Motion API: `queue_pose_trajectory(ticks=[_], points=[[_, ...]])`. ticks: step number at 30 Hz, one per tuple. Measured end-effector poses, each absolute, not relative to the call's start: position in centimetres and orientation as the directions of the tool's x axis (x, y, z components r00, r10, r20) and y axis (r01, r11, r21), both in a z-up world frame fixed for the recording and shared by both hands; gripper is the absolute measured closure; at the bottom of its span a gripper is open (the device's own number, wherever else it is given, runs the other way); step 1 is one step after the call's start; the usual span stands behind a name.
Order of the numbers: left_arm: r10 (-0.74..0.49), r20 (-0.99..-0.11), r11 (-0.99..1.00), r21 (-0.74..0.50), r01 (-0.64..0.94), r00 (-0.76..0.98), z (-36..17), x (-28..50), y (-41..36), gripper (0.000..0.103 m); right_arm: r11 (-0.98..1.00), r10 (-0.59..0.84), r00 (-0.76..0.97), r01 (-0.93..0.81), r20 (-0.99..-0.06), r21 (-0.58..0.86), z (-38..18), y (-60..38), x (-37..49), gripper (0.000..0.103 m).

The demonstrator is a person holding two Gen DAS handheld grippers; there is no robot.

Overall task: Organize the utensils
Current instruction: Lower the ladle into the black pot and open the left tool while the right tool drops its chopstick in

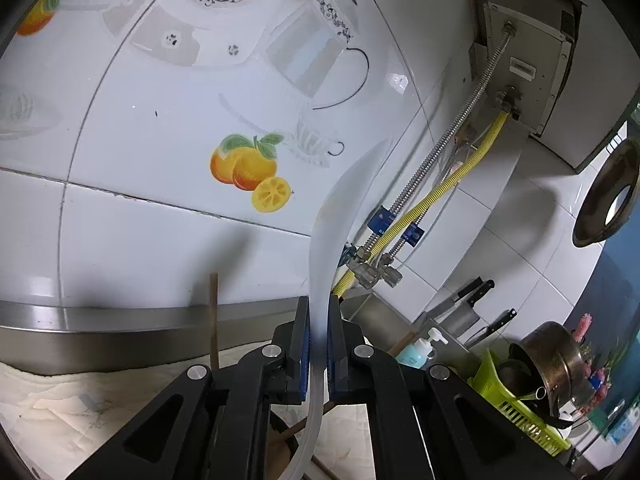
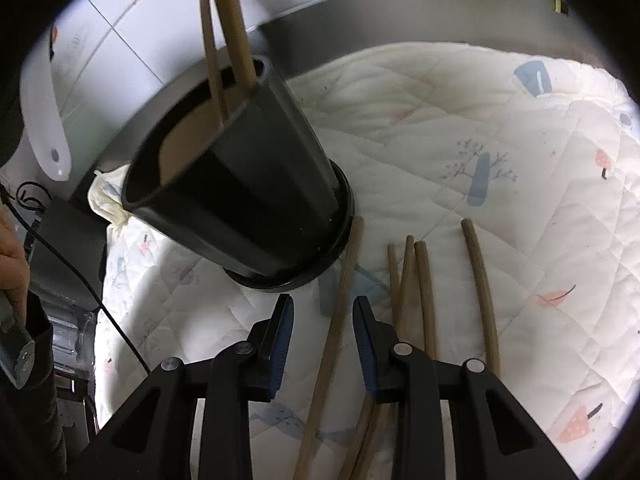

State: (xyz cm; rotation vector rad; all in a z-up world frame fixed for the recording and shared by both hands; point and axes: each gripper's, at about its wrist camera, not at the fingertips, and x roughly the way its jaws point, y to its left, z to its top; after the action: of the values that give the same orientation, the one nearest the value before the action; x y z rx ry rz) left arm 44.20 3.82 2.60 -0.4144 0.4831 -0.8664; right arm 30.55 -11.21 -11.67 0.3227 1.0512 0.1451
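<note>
Clamped between my left jaws (image 1: 318,344): a translucent white spatula (image 1: 332,232), held by its handle, blade arching up toward the tiled wall (image 1: 160,152). Jaws nearly closed, pads tight on both sides of it. It's lifted off the counter, so my guess is it's in transit to the holder. One chopstick (image 1: 213,320) stands upright just left of the jaws, in front of the steel backsplash (image 1: 120,320). Off to the right sit a green drying basket (image 1: 516,412) with a pot (image 1: 556,360) and some knives (image 1: 476,292); none of that matters for this step.

Right view: right jaws (image 2: 323,340) wide open, holding nothing, straddling a single chopstick (image 2: 340,320) lying on the quilted cloth (image 2: 480,120). That one runs between the pads but neither touches it. Looks like a lined-up pick, close not yet made. More loose chopsticks (image 2: 424,300) lie just to the right, roughly parallel, some crossing. Black utensil holder (image 2: 240,184) stands directly ahead on the cloth, two chopsticks (image 2: 228,32) already upright in it, so that's the sorting target. Spatula shows at far left, above and beside the holder's rim, not in it.

Risk as I judge it: neighbouring sticks are close enough to snag on a sloppy close.
</note>
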Motion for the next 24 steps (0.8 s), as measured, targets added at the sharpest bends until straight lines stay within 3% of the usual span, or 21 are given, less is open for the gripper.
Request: queue_pose_trajectory(ticks=[3, 6, 9, 16, 24], points=[[-0.804, -0.222, 0.574, -0.532, 0.623, 0.551, 2.1, 44.5, 3.7, 0.097, 0.952, 0.249, 0.485, 0.037, -0.838, 0.304, -12.1, -10.9, 30.9, 0.071], [-0.803, -0.222, 0.574, -0.536, 0.618, 0.553, 1.5, 44.8, 3.8, 0.097, 0.965, 0.214, 0.481, 0.033, -0.850, 0.261, -12.5, -10.4, 31.2, 0.084], [-0.804, -0.220, 0.570, -0.551, 0.610, 0.552, 1.1, 45.0, 3.9, 0.097, 0.977, 0.181, 0.477, 0.011, -0.860, 0.212, -12.5, -9.8, 31.3, 0.090], [-0.810, -0.193, 0.557, -0.548, 0.623, 0.554, 1.1, 44.8, 4.1, 0.097, 0.965, 0.212, 0.523, 0.022, -0.825, 0.262, -11.2, -10.9, 30.1, 0.093], [-0.805, -0.174, 0.556, -0.555, 0.619, 0.568, 0.1, 45.2, 4.4, 0.097, 0.941, 0.257, 0.685, -0.018, -0.682, 0.337, -4.2, -13.4, 26.1, 0.093]])
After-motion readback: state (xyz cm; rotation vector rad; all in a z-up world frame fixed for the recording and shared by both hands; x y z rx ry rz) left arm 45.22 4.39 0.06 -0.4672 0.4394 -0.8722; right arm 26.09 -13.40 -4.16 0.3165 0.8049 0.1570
